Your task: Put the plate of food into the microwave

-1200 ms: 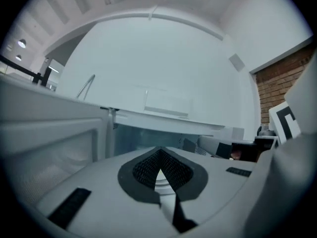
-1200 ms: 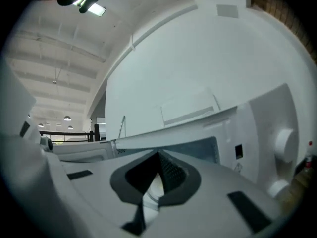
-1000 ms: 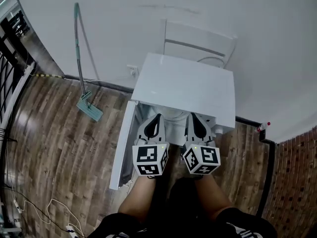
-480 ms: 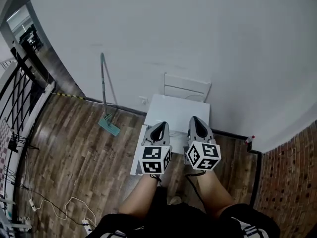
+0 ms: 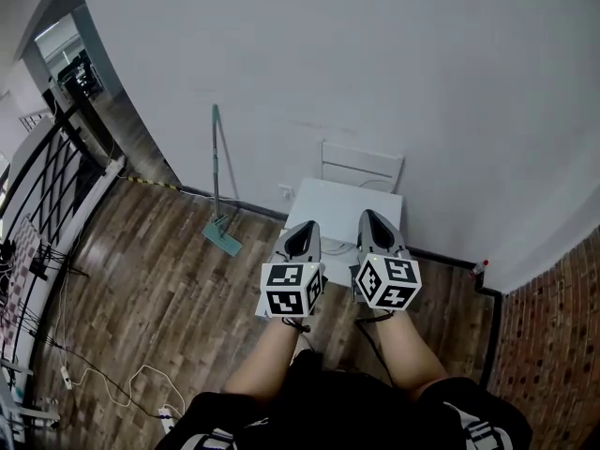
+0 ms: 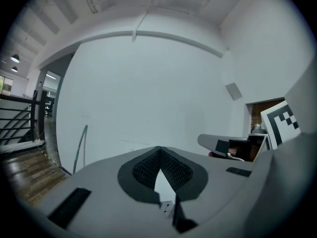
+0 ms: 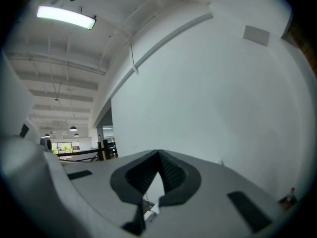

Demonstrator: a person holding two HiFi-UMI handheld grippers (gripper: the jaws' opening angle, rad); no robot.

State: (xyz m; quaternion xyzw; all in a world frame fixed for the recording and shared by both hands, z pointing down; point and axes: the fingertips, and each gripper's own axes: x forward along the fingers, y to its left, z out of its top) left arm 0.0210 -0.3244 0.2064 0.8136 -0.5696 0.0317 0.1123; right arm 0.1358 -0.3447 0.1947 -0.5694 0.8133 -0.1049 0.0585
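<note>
Railing [image 5: 42, 195]: far left, along the edge of the wood floor [image 5: 141, 279].
Mop [image 5: 217, 176]: leans on the wall, head on the floor, left of the microwave.
Left arm [image 5: 267, 354]: bare forearm stretched forward from the body, level with the right one.
Left gripper [image 5: 302, 228]: points ahead at the wall, over the microwave's left front; jaws pressed together, nothing between them.
Microwave [image 5: 349, 209]: white, on the floor against the wall, a white chair [image 5: 361, 167] just behind it.
Plate: not to be made out; the grippers cover the microwave's front.
Right gripper [image 5: 372, 217]: beside the left, apart from it, aimed the same way; jaws closed and empty.
Right arm [image 5: 403, 345]: bare, extended forward.
Bottle [image 5: 480, 268]: by the wall, right.
</note>
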